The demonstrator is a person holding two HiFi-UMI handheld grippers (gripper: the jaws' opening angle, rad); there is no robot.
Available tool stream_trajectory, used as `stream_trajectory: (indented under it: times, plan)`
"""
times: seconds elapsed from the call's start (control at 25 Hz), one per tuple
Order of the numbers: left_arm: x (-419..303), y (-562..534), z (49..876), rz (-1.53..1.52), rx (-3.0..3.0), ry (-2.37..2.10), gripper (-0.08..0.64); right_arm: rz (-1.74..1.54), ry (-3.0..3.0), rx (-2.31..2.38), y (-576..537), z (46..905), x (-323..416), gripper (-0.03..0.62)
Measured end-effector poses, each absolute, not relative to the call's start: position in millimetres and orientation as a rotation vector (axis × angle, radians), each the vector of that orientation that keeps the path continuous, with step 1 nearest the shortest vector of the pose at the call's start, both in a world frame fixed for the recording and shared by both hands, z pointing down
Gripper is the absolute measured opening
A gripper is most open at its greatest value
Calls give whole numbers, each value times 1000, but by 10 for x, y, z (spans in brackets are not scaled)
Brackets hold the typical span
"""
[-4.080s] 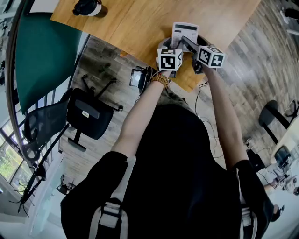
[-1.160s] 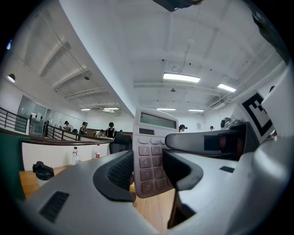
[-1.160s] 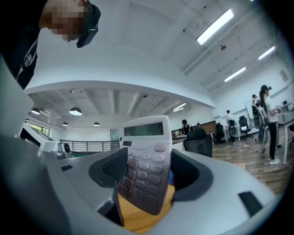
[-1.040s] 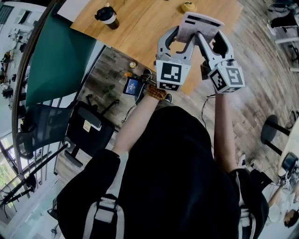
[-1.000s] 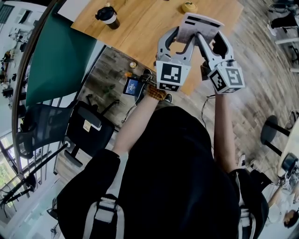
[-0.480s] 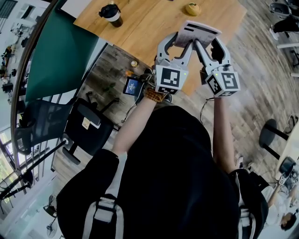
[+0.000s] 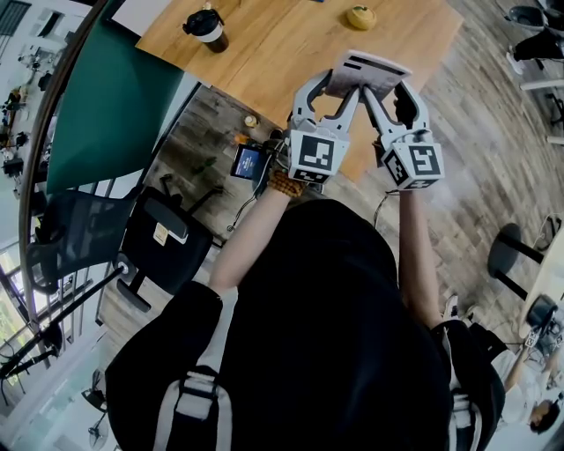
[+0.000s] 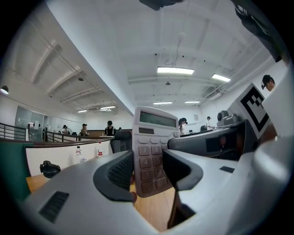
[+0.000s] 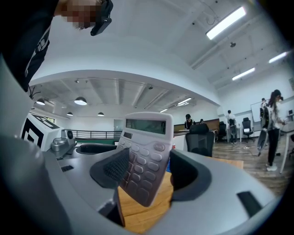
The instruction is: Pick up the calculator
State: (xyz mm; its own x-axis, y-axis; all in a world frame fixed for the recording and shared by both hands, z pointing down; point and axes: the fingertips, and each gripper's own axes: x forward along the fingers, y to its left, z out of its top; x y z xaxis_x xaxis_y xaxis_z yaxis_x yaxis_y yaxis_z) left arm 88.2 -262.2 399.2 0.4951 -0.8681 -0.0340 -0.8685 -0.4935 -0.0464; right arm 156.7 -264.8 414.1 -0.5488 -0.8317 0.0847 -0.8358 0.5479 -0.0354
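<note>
Calculator [image 7: 368, 72] is held in the air over the near edge of the wooden worktop [image 7: 282, 44], with both tongs gripping it; it does not touch the wood.

Largest items first: the worktop runs across the top of the head view; a green panel [image 7: 106, 106] stands to its left; a black office chair [image 7: 163, 238] sits on the floor below that panel.

Left tongs [image 7: 333, 88] are closed on the calculator's lower end, a pad on each side edge; in the left gripper view the keys face the camera and the display is uppermost. Right tongs [image 7: 388, 88] are closed on the same end just beside them; in the right gripper view the calculator leans slightly.

Smaller items: a dark lidded cup [image 7: 205, 26] at the worktop's left corner; a small yellow object [image 7: 359, 16] at the far edge, well apart from the cup.
</note>
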Motion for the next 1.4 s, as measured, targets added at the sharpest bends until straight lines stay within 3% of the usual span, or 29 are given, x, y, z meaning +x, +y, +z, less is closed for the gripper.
stream_trajectory:
  times: [1.4]
  plan:
    - [829, -2274, 4461, -55, -2790, 1537, 212, 136, -2624, 1444, -2241, 4529, 1487, 264]
